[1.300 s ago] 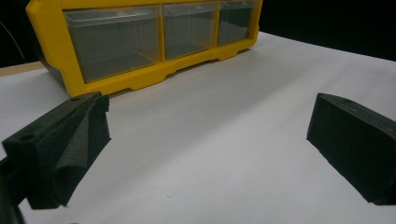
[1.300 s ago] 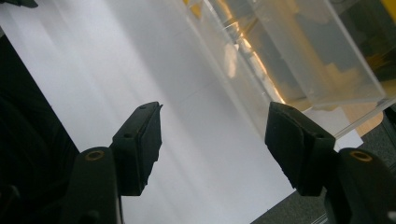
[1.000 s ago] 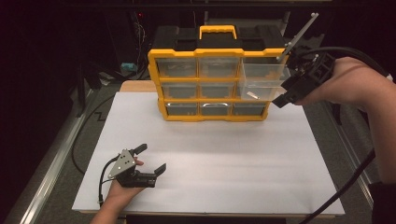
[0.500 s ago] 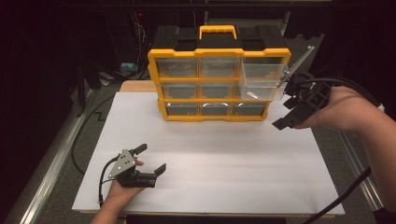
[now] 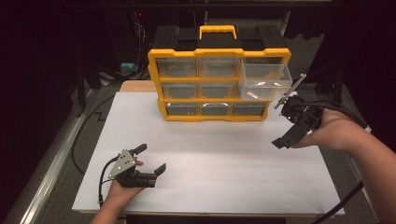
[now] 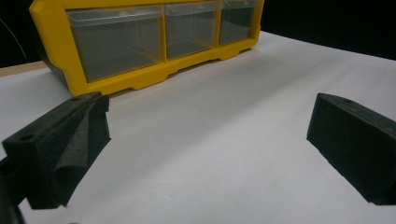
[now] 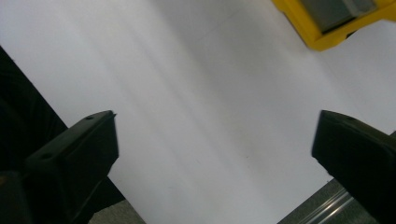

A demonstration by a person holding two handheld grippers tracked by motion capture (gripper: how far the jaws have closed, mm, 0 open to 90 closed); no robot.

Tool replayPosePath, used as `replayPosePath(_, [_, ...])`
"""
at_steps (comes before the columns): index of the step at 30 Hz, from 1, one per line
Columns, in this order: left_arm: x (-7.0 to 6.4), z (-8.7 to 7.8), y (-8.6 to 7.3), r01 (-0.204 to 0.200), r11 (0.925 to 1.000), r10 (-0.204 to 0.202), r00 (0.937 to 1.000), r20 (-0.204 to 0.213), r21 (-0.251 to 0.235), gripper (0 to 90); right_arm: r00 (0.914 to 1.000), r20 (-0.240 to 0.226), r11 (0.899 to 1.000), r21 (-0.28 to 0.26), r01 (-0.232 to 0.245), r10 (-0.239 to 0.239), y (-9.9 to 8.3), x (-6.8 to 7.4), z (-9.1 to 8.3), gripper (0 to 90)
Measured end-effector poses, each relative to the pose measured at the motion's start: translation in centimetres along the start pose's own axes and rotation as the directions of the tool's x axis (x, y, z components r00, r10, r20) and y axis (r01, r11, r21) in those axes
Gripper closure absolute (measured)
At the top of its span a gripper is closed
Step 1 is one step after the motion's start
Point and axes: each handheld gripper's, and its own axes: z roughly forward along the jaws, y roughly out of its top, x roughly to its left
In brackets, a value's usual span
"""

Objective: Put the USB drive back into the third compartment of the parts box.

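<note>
- Since the earlier frames, the right tongs had drawn back from the pulled-out drawer, dropping lower and nearer over the right part of the table; the left tongs had stayed put at the near left.
- The drawer, a clear plastic one, stood slid out of the top-right slot of the yellow organizer, overhanging the right compartments of the rows below. A small pale piece seemed to lie inside it, too small to tell what.
- The organizer sat at the far middle of the table, its long axis running left to right, its drawer fronts facing the near side.
- The right tongs hung just right of and nearer than the open drawer, jaws spread wide and empty. In the right gripper view they looked down on bare white table, with the organizer's yellow corner at the upper edge.
- The left tongs rested low over the near left of the table, jaws also spread wide and empty. In the left gripper view they pointed toward the organizer's bottom row, well apart from it.
- The relation that mattered: the drawer lay up, far and slightly left of the right tongs, which were by far the nearer. Any push to shut it or reach into it would likely fall to the right hand.
</note>
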Motion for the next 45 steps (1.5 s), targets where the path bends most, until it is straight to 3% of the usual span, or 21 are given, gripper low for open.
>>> replayPosePath(5, [0.0, 0.0, 0.0, -0.002, 1.0000, 0.002, 1.0000, 0.001, 0.001, 0.4, 0.9999, 0.011, 0.999, 0.035, 0.001, -0.001, -0.6, 0.8, 2.8, 0.3])
replayPosePath(19, [0.0, 0.0, 0.0, -0.003, 1.0000, 0.003, 1.0000, 0.002, 0.004, 0.4, 0.9997, -0.023, 0.996, 0.091, 0.008, -0.006, -1.5, 2.0, 10.3, 0.3])
replayPosePath(34, [0.0, 0.0, 0.0, -0.003, 1.0000, 0.003, 1.0000, 0.000, 0.002, 0.4, 0.9997, -0.018, 0.993, 0.115, -0.014, 0.016, -1.8, 2.8, 16.0, 0.3])
replayPosePath(39, [0.0, 0.0, 0.0, -0.003, 1.0000, 0.003, 1.0000, -0.001, 0.003, 0.4, 0.9995, -0.017, 0.996, 0.080, -0.025, 0.027, -2.3, 3.1, 17.4, 0.3])
replayPosePath(45, [0.0, 0.0, 0.0, -0.001, 1.0000, 0.001, 1.0000, -0.001, 0.005, 0.4, 0.9976, -0.017, 0.997, -0.046, -0.068, 0.068, -3.2, 3.2, 18.1, 0.3])
